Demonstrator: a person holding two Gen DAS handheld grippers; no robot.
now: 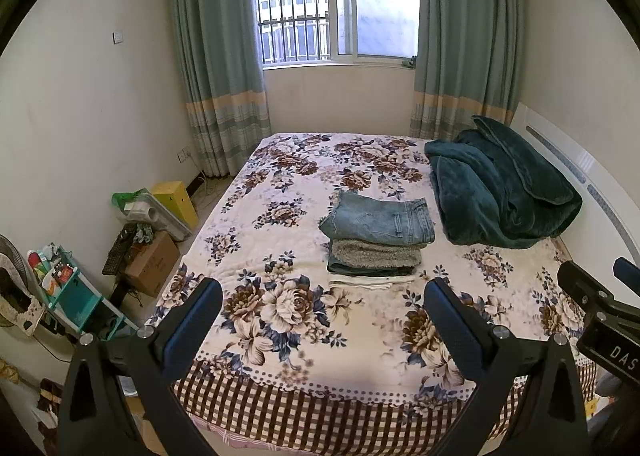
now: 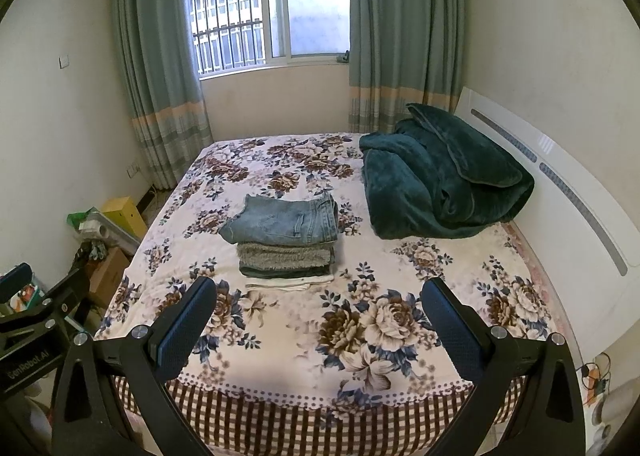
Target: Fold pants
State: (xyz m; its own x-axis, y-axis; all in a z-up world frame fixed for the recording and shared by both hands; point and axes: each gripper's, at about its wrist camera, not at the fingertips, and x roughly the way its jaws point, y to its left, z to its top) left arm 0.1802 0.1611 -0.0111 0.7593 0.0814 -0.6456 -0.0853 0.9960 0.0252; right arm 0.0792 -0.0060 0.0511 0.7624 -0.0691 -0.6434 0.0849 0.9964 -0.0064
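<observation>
A stack of folded pants sits in the middle of the floral bed: light blue jeans [image 1: 380,218] [image 2: 282,218] on top, a grey fleecy pair [image 1: 376,254] [image 2: 286,254] under them, a dark pair below, and a white garment [image 1: 368,281] [image 2: 286,283] at the bottom. My left gripper [image 1: 322,308] is open and empty, held above the bed's near edge, short of the stack. My right gripper [image 2: 320,308] is open and empty, also above the near edge, to the right of the stack. The right gripper's body shows at the right edge of the left wrist view [image 1: 600,308].
A dark green blanket [image 1: 504,184] [image 2: 440,172] is heaped at the bed's far right by the white headboard [image 2: 560,192]. Boxes, a yellow bin [image 1: 176,200] and a teal shelf [image 1: 76,296] crowd the floor left of the bed. Window and curtains lie behind.
</observation>
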